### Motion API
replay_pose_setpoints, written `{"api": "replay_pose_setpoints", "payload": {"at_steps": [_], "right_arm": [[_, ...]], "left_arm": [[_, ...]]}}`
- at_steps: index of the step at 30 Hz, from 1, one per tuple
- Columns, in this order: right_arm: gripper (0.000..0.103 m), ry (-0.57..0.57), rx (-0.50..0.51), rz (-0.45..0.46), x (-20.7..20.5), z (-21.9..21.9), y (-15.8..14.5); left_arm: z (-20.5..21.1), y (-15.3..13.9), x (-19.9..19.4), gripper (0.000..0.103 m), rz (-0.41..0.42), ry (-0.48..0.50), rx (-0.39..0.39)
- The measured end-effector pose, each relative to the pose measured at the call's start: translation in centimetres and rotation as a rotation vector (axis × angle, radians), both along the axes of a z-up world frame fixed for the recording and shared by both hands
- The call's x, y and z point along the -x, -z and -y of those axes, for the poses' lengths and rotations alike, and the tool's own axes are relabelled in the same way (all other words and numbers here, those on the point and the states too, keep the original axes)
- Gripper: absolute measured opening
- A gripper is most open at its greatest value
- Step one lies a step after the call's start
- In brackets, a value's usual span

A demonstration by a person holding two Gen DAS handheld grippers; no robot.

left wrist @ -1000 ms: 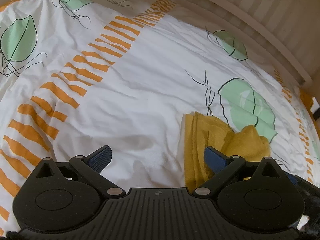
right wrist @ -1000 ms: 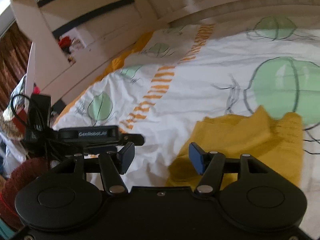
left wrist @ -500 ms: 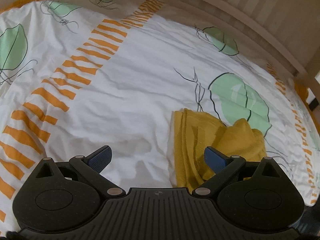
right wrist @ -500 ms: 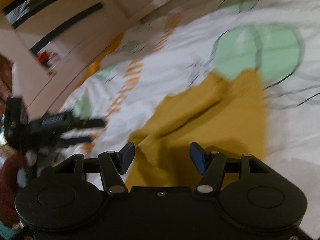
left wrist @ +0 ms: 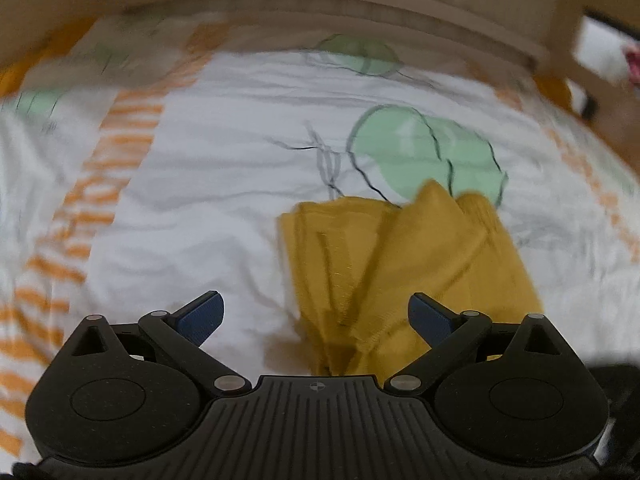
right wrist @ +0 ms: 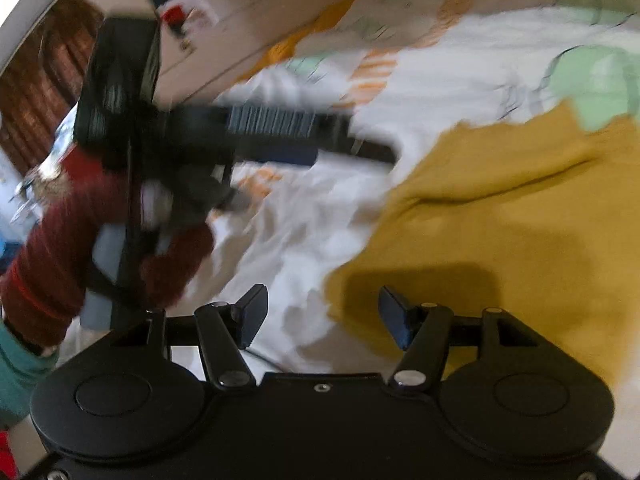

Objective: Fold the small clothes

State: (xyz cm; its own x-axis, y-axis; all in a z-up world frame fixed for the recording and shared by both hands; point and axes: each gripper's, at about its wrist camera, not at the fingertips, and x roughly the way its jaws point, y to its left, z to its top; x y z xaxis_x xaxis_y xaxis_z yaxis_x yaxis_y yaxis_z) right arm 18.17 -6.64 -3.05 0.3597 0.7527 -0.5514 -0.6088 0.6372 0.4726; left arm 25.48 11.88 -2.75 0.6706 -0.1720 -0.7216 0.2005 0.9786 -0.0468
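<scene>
- Leaf-printed bedsheet point(left wrist: 224, 184): yellow garment point(left wrist: 404, 264) is laid crumpled upon it
- Left gripper point(left wrist: 316, 316): jaws are spread wide above garment, nothing held
- Right gripper point(right wrist: 322, 312): jaws are parted at garment's edge, nothing gripped

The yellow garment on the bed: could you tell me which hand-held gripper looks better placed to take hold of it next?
Probably the right hand-held gripper: its open jaws frame the near edge of the yellow garment. The left hand-held gripper is open too, and the garment's edge lies towards one finger.
</scene>
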Motion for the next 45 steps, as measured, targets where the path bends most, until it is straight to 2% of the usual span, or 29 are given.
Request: {"api": "replay_pose_setpoints", "payload": {"at_steps": [2,4,8,10,13,17,22,24,25,26,33,38,42,45], "right_arm": [[0.068,0.065,0.032,0.033,-0.1,1.5,-0.3],[0.068,0.124,0.06,0.044,-0.4,3.2,-0.2],[0.068,0.203,0.085,0.014,-0.7,5.3,1.1],[0.068,0.217,0.079,0.002,-1.0,6.0,1.6],[0.068,0.22,0.075,0.006,-1.0,7.0,2.2],[0.068,0.219,0.059,0.012,-1.2,7.4,2.3],[0.069,0.216,0.059,0.025,-1.0,7.8,2.4],[0.071,0.218,0.059,0.032,-0.9,8.1,2.3],[0.073,0.22,0.057,0.035,-1.0,8.2,2.2],[0.073,0.224,0.053,0.037,-0.8,8.4,2.0],[0.075,0.281,0.037,0.102,-2.2,9.2,0.4],[0.075,0.306,0.033,0.154,-5.4,8.2,-0.9],[0.076,0.322,0.056,0.131,-8.2,7.2,0.0],[0.08,0.278,0.127,0.027,-10.0,6.1,2.5]], "left_arm": [[1.7,0.1,0.2,0.1,0.049,0.053,-0.059],[3.3,0.4,0.3,0.1,0.088,0.107,-0.085],[5.5,1.8,-0.1,0.1,0.085,0.164,-0.119],[6.3,2.9,-0.5,0.1,0.069,0.165,-0.164],[6.4,3.5,-1.2,0.099,0.081,0.114,-0.208],[4.2,3.1,-3.5,0.099,0.06,-0.039,-0.165],[-0.3,3.5,-6.6,0.099,-0.066,-0.263,-0.047],[-1.9,3.4,-6.8,0.096,-0.097,-0.332,-0.042],[-2.6,3.3,-6.6,0.092,-0.102,-0.345,-0.029],[-3.2,3.1,-6.3,0.089,-0.113,-0.35,-0.009],[-4.2,2.2,-1.6,0.089,-0.184,-0.306,0.16],[-2.1,2.1,1.2,0.089,-0.199,-0.209,0.203],[-0.7,3.0,3.0,0.088,-0.227,-0.139,0.215],[-0.3,3.5,4.0,0.088,-0.238,-0.089,0.216]]}}
